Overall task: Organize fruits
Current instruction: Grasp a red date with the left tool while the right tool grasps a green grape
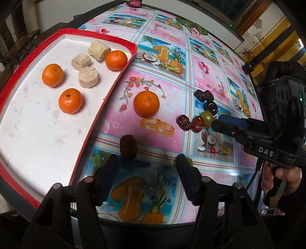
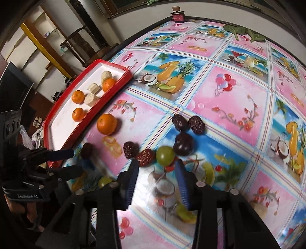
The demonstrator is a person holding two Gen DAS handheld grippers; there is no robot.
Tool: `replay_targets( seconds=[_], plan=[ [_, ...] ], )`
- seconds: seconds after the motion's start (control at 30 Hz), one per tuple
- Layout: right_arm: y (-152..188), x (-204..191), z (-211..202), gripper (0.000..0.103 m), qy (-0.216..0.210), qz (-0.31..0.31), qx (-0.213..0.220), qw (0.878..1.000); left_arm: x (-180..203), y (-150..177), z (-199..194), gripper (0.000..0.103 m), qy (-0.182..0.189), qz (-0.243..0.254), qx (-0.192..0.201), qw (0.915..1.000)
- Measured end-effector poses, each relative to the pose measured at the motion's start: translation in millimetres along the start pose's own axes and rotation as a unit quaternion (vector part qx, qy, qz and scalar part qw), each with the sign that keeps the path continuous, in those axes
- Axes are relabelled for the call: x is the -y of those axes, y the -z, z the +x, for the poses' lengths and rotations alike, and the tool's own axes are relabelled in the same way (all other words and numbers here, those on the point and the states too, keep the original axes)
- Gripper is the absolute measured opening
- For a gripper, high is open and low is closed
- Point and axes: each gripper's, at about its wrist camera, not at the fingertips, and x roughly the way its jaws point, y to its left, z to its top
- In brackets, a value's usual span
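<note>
My right gripper (image 2: 156, 162) is open over the tablecloth. A green grape (image 2: 165, 155) lies just ahead of its tips, close to the right finger, with a brown date (image 2: 146, 157) beside it. My left gripper (image 1: 147, 160) is open too, and a dark date (image 1: 128, 147) stands just ahead of its left finger. A second green grape (image 1: 189, 161) peeks out behind its right finger. A loose orange (image 1: 146, 103) rests on the cloth near the red tray (image 1: 99, 32), which holds three oranges and three beige cylinders. The right gripper (image 1: 215, 124) also shows at the green grape (image 1: 207, 116).
More dates (image 2: 179, 122) and a dark purple fruit (image 2: 183, 143) lie beyond the grape. The table carries a glossy fruit-print cloth (image 2: 229, 95). A small red jar (image 2: 178, 16) stands at the far edge. Hands hold both gripper handles, and the left gripper (image 2: 74, 162) is near the tray's corner.
</note>
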Motion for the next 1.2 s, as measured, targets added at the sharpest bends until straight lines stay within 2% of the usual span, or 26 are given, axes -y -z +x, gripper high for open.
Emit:
replay_targets(
  seconds=[0.17, 0.27, 0.4, 0.57, 0.63, 0.73, 0.87, 1.03, 1.2],
  plan=[
    [-5, 2, 11, 0.030, 0.006, -0.001, -0.011, 1.000, -3, -5, 8, 0.058, -0.006, -0.005, -0.007, 0.9999],
    [-5, 2, 13, 0.029, 0.004, -0.005, -0.013, 1.000, -5, -6, 11, 0.047, -0.008, -0.008, -0.011, 0.9999],
    [-7, 1, 13, 0.029, 0.002, -0.011, -0.011, 1.000, -8, -9, 17, 0.042, -0.008, -0.014, -0.016, 0.9998],
    [-12, -2, 13, 0.030, 0.004, -0.013, -0.010, 1.000, -5, -11, 19, 0.041, -0.008, -0.011, -0.018, 0.9997],
    [-10, 1, 9, 0.029, 0.000, 0.002, -0.006, 1.000, -5, -11, 19, 0.041, -0.007, -0.009, -0.017, 0.9998],
    [-7, 6, 4, 0.029, -0.003, 0.020, -0.004, 1.000, -6, -11, 20, 0.034, -0.007, -0.009, -0.018, 0.9998],
    [-3, 12, 8, 0.029, -0.006, 0.042, -0.013, 0.999, -6, -12, 22, 0.031, -0.002, -0.008, -0.019, 0.9998],
    [-4, 17, 17, 0.027, -0.009, 0.068, -0.019, 0.997, -2, -12, 24, 0.030, 0.000, -0.001, -0.022, 0.9998],
    [-9, 11, 19, 0.026, -0.009, 0.056, -0.012, 0.998, -5, -13, 24, 0.030, 0.001, -0.007, -0.021, 0.9998]
  ],
)
